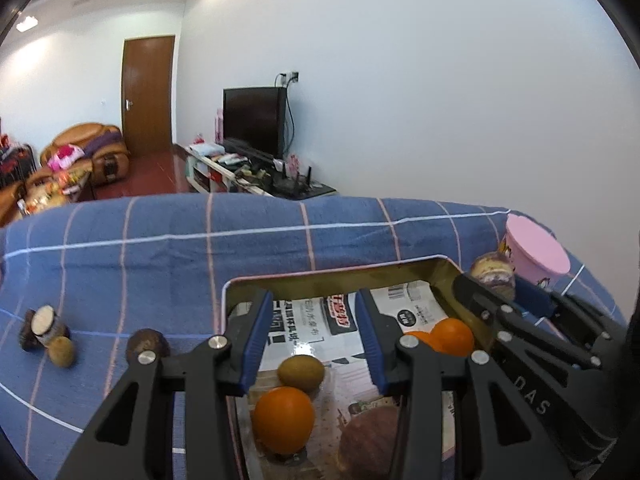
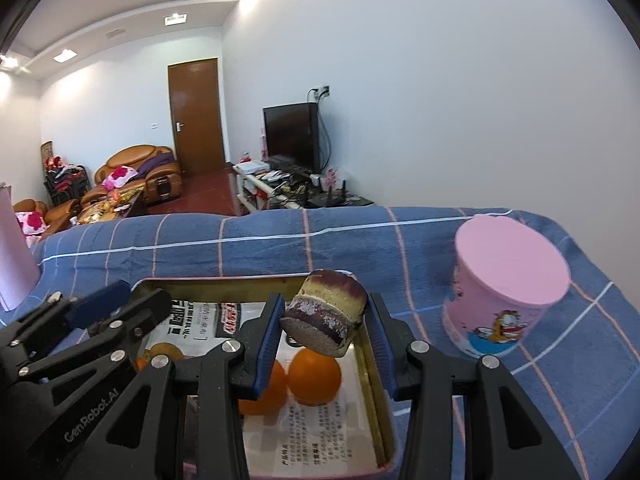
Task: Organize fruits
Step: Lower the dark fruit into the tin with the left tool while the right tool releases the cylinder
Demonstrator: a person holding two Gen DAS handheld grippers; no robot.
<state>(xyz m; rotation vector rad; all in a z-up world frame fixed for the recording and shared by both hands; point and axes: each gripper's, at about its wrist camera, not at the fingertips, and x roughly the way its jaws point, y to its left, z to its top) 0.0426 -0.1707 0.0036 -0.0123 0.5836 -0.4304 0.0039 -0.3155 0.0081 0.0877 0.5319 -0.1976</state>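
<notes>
Gripping a layered cake piece above the tray, right gripper partly hides two oranges; left gripper gapes empty at 6 o'clock.

Pretty clearly someone's living room at home. Left of the frame there's a tan leather sofa piled with cushions and blankets, with a brown wooden door behind it. Mid-frame a flat TV sits on a low white stand cluttered with odds and ends. Red floor, recessed ceiling lights upper left, and a blue checked cloth across the foreground.
</notes>
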